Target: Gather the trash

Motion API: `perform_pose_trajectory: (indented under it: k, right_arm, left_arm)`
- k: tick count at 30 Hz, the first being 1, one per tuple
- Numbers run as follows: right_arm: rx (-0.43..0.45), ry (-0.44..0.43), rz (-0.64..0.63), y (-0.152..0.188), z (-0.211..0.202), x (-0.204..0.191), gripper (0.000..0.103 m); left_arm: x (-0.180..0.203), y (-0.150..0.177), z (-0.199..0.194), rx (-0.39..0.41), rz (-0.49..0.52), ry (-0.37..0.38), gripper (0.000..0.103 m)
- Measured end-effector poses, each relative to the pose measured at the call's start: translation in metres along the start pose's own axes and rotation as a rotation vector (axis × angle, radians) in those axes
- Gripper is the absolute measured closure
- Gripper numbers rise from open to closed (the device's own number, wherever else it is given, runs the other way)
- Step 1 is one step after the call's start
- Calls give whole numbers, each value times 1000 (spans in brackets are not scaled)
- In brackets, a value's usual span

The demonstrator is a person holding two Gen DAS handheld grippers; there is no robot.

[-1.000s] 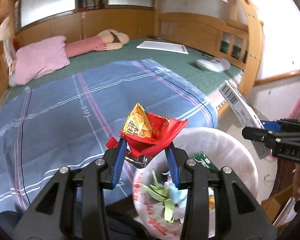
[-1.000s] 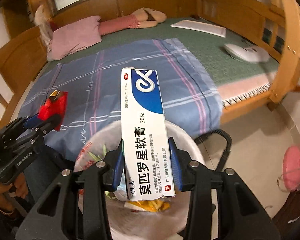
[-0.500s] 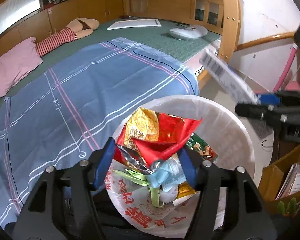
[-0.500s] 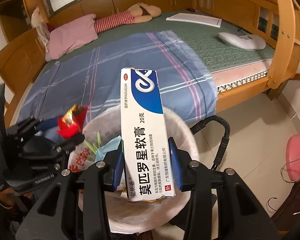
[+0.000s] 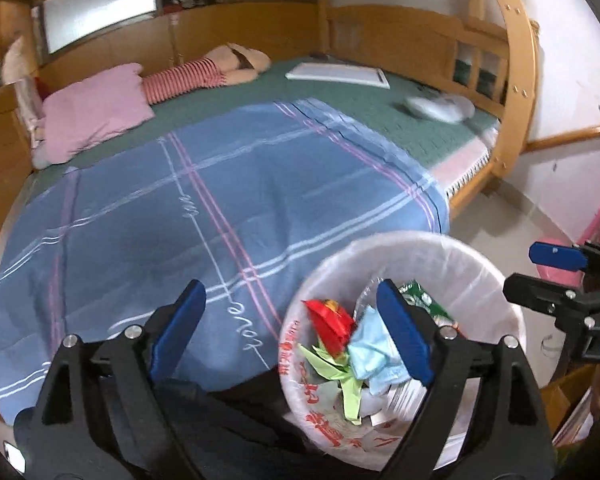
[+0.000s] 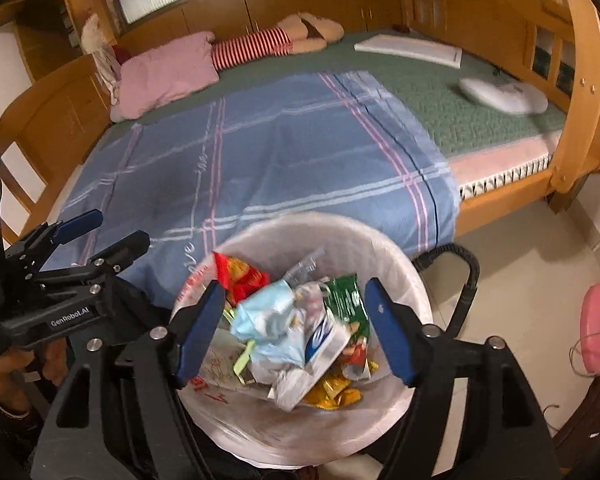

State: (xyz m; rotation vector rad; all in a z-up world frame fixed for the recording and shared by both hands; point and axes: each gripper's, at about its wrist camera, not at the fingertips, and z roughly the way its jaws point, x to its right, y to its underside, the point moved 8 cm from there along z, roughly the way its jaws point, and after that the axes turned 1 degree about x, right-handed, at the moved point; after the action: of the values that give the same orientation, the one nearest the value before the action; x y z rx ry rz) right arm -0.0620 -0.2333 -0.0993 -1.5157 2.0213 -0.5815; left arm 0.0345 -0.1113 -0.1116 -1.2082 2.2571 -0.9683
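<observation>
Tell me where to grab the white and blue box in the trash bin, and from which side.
Judging by its pose, grip the white and blue box across its narrow width near the raised upper end, coming from above: it lies tilted on top of the trash, long sides exposed, lower end buried among wrappers in the bin.

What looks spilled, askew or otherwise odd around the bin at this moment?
Nothing stands out. The red wrapper and the white and blue box lie inside the lined trash bin with the other litter, nothing over the rim. Both claws, left and right, have just opened and are empty.
</observation>
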Motion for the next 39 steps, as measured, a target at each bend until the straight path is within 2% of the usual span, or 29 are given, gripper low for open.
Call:
perform_pose_trajectory:
  k: [7,10,14,16,23,39]
  right_arm:
    - [134,43,-43,-21,-34,-14,17]
    - [165,79,-60,-25,-44,-18,7]
    - [236,101,-83,-33,-61,-23,7]
    - [258,102,-87,-36,-67,-24,7]
    - [264,83,-69,-38,-68,-25,7]
    - [263,83,-77,-38,-66,-28,7]
  left_arm:
    - [-11,-19,-51,109,-59,-47,5]
    - [-19,-24,-70,147,-96,-105,3]
    - [-33,-28,-97,206,-160,-175,3]
    - [-38,-28,-108,227,-184,-187,3]
    - [-44,-30,-130,262,-200,-205,3]
    - [-39,-28,-133,253,-178,-218,3]
